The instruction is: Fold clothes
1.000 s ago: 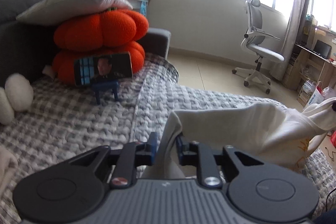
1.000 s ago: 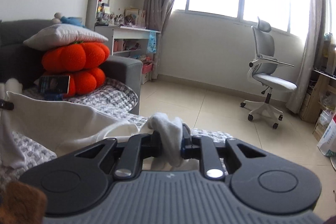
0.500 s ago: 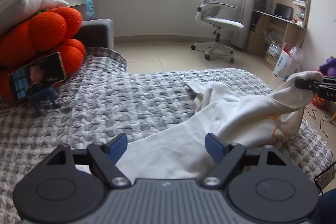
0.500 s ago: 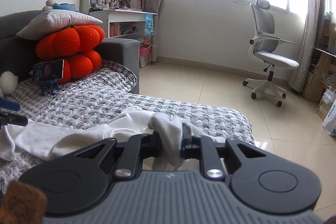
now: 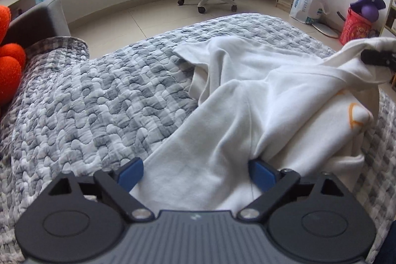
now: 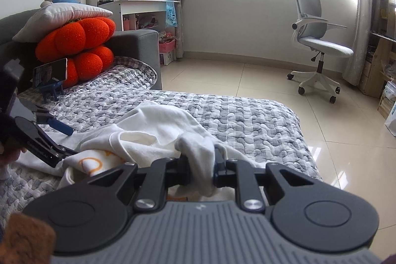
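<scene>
White sweatshirt [image 5: 235, 100] lies crumpled on the grey quilted bedspread [image 5: 99, 100]; in the left wrist view the left gripper [image 5: 196, 171] has its blue fingers spread wide, cloth between and ahead of them. In the right wrist view, the right gripper [image 6: 201, 168] pinches a bunched fold between its fingers.

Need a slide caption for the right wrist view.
Right gripper shut on white garment over grey quilt; left gripper open.
</scene>
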Demonstrator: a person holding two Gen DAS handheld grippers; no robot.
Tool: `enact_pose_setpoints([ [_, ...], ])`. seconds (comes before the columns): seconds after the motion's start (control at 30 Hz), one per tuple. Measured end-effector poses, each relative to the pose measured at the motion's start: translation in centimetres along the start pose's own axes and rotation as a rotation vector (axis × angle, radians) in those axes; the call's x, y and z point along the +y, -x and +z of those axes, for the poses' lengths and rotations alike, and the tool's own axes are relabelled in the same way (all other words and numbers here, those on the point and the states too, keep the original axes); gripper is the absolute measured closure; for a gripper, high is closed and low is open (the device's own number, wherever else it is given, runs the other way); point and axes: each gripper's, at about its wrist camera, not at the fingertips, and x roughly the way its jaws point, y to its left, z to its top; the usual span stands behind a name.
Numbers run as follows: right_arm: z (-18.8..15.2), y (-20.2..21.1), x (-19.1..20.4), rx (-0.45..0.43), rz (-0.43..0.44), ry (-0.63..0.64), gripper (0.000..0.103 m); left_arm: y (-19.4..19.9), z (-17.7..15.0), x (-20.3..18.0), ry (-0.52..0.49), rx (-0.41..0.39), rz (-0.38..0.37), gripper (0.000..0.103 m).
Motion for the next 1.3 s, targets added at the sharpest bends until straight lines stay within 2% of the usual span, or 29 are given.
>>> enact_pose_setpoints([
  [0.03, 0.0, 0.0, 0.0, -0.001, 0.002, 0.001, 0.082, 0.3, -0.2, -0.2, -0.017, -0.015, -0.027, 0.051],
  [0.07, 0.0, -0.1, 0.0, -0.003, 0.004, 0.002, 0.082, 0.7, -0.4, -0.3, -0.024, -0.027, -0.053, 0.065],
  [0.1, 0.0, -0.1, 0.0, -0.004, 0.007, 0.004, 0.082, 1.2, -0.5, -0.3, -0.010, -0.040, -0.064, 0.085],
  [0.13, 0.1, -0.2, 0.0, -0.005, 0.009, 0.005, 0.082, 1.7, -0.7, -0.2, 0.009, -0.058, -0.055, 0.091],
  [0.4, 0.2, -0.5, 0.1, -0.016, 0.026, 0.014, 0.082, 7.3, -1.6, 1.3, 0.192, -0.244, 0.027, 0.095],
  [0.6, -0.3, -0.5, 0.3, -0.006, 0.059, 0.048, 0.082, 10.5, -2.5, 0.6, 0.182, -0.323, 0.107, 0.096],
  [0.67, -0.4, -0.4, 0.3, -0.002, 0.072, 0.061, 0.078, 10.9, -2.9, 0.4, 0.174, -0.331, 0.137, 0.096],
  [0.93, -1.2, -0.3, 0.5, 0.017, 0.123, 0.117, 0.038, 11.5, -4.1, 1.1, 0.211, -0.350, 0.152, 0.096],
  [1.13, -2.0, 0.1, 1.0, 0.028, 0.139, 0.194, 0.028, 11.7, -4.3, 0.9, 0.236, -0.366, 0.166, 0.096],
  [1.3, -2.7, 0.2, 0.9, 0.036, 0.168, 0.218, 0.026, 11.5, -4.5, 1.0, 0.253, -0.362, 0.174, 0.096],
])
